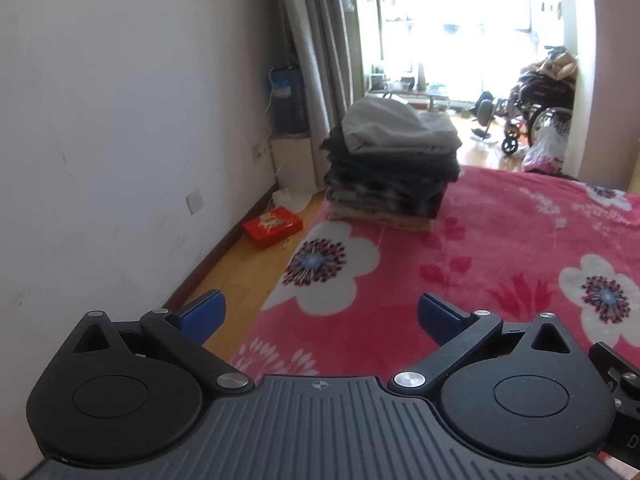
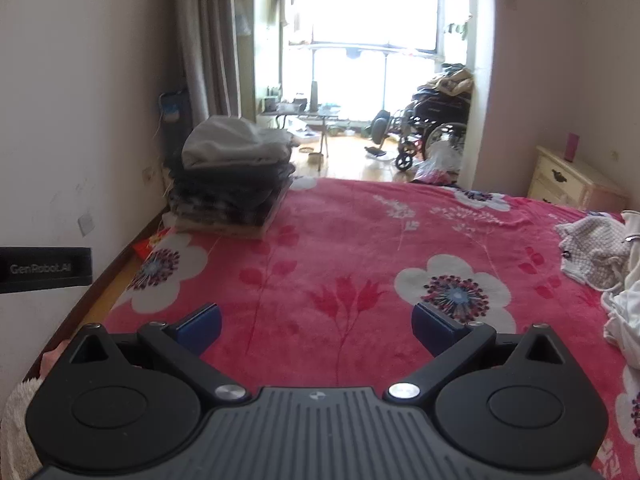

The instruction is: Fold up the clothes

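- The left gripper (image 1: 320,316) hangs over the bed's left edge, its blue fingers (image 1: 202,314) spread wide with nothing between them; half the gap shows wooden floor (image 1: 256,268), half the pink flowered blanket (image 1: 500,232).
- The right gripper (image 2: 316,322) sits above the near middle of the bed, jaws likewise spread and empty, over bare blanket (image 2: 360,232).
- A stack of folded clothes (image 2: 236,176) stands at the bed's far left corner, right up to the left edge (a grey piece tops it, darker ones below).
- Unfolded clothes (image 2: 600,256), a white knitted piece and other white fabric, lie crumpled at the bed's right edge.
- Between stack and loose pile the blanket lies flat and unoccupied from the near edge to the far edge.
- A narrow floor strip runs between the left edge and the wall (image 1: 120,140), with a red box (image 1: 272,226) on it.
- Beyond the far edge stands a wheelchair (image 2: 436,128).
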A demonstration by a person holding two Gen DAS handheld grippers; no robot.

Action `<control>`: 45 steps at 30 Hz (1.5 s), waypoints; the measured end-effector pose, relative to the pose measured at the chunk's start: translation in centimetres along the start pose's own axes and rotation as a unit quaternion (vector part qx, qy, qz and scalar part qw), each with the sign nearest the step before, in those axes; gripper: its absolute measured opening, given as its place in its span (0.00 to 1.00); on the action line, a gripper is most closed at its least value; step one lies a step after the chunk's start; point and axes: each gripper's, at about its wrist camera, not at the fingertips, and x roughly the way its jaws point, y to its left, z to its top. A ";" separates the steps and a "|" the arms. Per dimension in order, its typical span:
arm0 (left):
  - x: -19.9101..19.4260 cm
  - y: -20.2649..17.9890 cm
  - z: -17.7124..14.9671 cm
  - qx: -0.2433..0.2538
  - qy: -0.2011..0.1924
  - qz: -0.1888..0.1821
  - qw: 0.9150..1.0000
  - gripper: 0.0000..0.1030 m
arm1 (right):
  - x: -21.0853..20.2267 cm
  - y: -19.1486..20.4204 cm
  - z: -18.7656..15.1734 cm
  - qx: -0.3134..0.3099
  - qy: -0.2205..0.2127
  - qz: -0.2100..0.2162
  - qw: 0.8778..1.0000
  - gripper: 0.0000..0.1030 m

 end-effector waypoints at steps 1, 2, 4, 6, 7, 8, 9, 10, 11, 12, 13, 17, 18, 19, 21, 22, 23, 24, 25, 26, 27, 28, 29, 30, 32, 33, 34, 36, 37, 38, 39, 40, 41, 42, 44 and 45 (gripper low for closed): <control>0.2 0.1 -0.1 0.001 0.003 0.004 1.000 1.00 | 0.2 0.2 -0.1 -0.002 0.003 0.003 1.000 1.00; 0.4 0.2 -0.2 0.001 0.005 0.007 1.000 1.00 | 0.4 0.5 -0.2 -0.004 0.005 0.004 1.000 1.00; 0.8 0.5 -0.4 0.001 0.008 0.012 1.000 1.00 | 0.6 0.9 -0.3 -0.009 0.006 0.007 1.000 1.00; 1.2 0.8 -0.5 0.000 0.012 0.015 1.000 1.00 | 1.0 1.5 -0.4 -0.015 0.010 0.010 1.000 1.00; 1.3 0.8 -0.5 0.000 0.014 0.016 1.000 1.00 | 1.1 1.7 -0.4 -0.018 0.012 0.013 1.000 1.00; 1.4 0.9 -0.5 0.000 0.016 0.017 1.000 1.00 | 1.3 1.8 -0.5 -0.020 0.014 0.016 1.000 1.00; 1.5 1.0 -0.6 0.001 0.017 0.018 1.000 1.00 | 1.4 2.0 -0.5 -0.022 0.016 0.018 0.999 1.00; 1.6 1.1 -0.6 0.001 0.018 0.018 1.000 1.00 | 1.6 2.2 -0.6 -0.023 0.017 0.019 0.999 1.00; 1.7 1.1 -0.6 0.002 0.019 0.019 1.000 1.00 | 1.7 2.3 -0.6 -0.023 0.019 0.019 0.999 1.00; 1.8 1.2 -0.6 0.003 0.020 0.019 1.000 1.00 | 1.8 2.4 -0.6 -0.023 0.020 0.019 0.999 1.00; 1.9 1.2 -0.5 0.002 0.021 0.020 1.000 1.00 | 1.9 2.5 -0.6 -0.024 0.021 0.018 0.999 1.00; 2.0 1.5 -0.4 -0.002 0.020 0.023 1.000 1.00 | 2.2 2.6 -0.6 -0.019 0.024 0.019 0.999 1.00; 2.0 1.6 -0.4 -0.002 0.020 0.025 1.000 1.00 | 2.3 2.6 -0.5 -0.017 0.024 0.020 0.999 1.00; 2.0 1.6 -0.4 -0.002 0.019 0.026 0.999 1.00 | 2.3 2.5 -0.6 -0.016 0.024 0.020 0.999 1.00; 2.0 1.5 -0.3 0.000 0.017 0.029 0.999 1.00 | 2.4 2.4 -0.5 -0.013 0.025 0.020 0.999 1.00; 1.9 1.5 -0.2 0.000 0.017 0.029 0.999 1.00 | 2.4 2.3 -0.4 -0.011 0.025 0.019 0.999 1.00; 2.0 1.5 0.0 0.000 0.019 0.027 0.999 1.00 | 2.4 2.2 -0.2 -0.008 0.025 0.018 0.999 1.00; 2.0 1.5 0.1 0.001 0.021 0.025 0.999 1.00 | 2.5 2.1 -0.1 -0.003 0.025 0.020 0.999 1.00; 1.9 1.4 0.2 0.000 0.021 0.023 1.000 1.00 | 2.5 2.0 0.1 0.003 0.026 0.023 0.999 1.00; 1.9 1.4 0.3 0.000 0.021 0.022 1.000 1.00 | 2.5 1.8 0.4 0.007 0.025 0.027 0.999 1.00; 1.8 1.4 0.5 0.001 0.019 0.023 1.000 1.00 | 2.4 1.8 0.6 0.010 0.022 0.027 0.999 1.00; 1.8 1.4 0.6 0.002 0.016 0.025 1.000 1.00 | 2.3 1.8 0.9 0.012 0.018 0.026 0.999 1.00; 1.7 1.4 0.7 0.001 0.012 0.026 1.000 1.00 | 2.3 1.8 1.1 0.011 0.014 0.025 1.000 1.00; 1.6 1.4 0.8 0.001 0.009 0.027 1.000 1.00 | 2.2 1.8 1.3 0.010 0.010 0.023 1.000 1.00; 1.5 1.2 0.9 -0.001 0.004 0.026 1.000 1.00 | 2.1 1.9 1.6 0.006 0.005 0.019 1.000 1.00; 1.5 1.1 1.0 -0.002 0.002 0.025 1.000 1.00 | 2.1 2.0 1.8 0.005 0.002 0.017 1.000 1.00; 1.4 1.0 1.1 -0.003 -0.001 0.024 1.000 1.00 | 2.0 2.0 1.9 0.003 0.000 0.015 1.000 1.00; 1.3 0.9 1.3 -0.005 -0.005 0.022 1.000 1.00 | 2.0 2.1 2.1 0.000 -0.003 0.012 1.000 1.00; 1.3 0.8 1.4 -0.006 -0.008 0.022 1.000 1.00 | 2.0 2.1 2.2 -0.002 -0.003 0.011 1.000 1.00; 1.2 0.7 1.5 -0.007 -0.010 0.021 1.000 1.00 | 1.9 2.2 2.3 -0.004 -0.003 0.010 1.000 1.00; 1.2 0.6 1.6 -0.008 -0.012 0.020 1.000 1.00 | 1.9 2.2 2.3 -0.007 -0.003 0.009 1.000 1.00; 1.1 0.5 1.7 -0.010 -0.015 0.019 1.000 1.00 | 1.9 2.2 2.4 -0.010 -0.003 0.008 1.000 1.00; 1.1 0.4 1.7 -0.011 -0.017 0.018 1.000 1.00 | 1.9 2.2 2.4 -0.014 -0.003 0.006 1.000 1.00; 1.1 0.3 1.7 -0.013 -0.016 0.015 1.000 1.00 | 1.9 2.1 2.4 -0.019 -0.004 0.004 1.000 1.00; 1.1 -0.1 1.8 -0.011 -0.018 0.010 1.000 1.00 | 2.0 1.9 2.3 -0.024 -0.004 -0.007 1.000 1.00; 1.2 -0.2 1.8 -0.010 -0.019 0.007 1.000 1.00 | 2.0 1.7 2.3 -0.025 -0.004 -0.013 1.000 1.00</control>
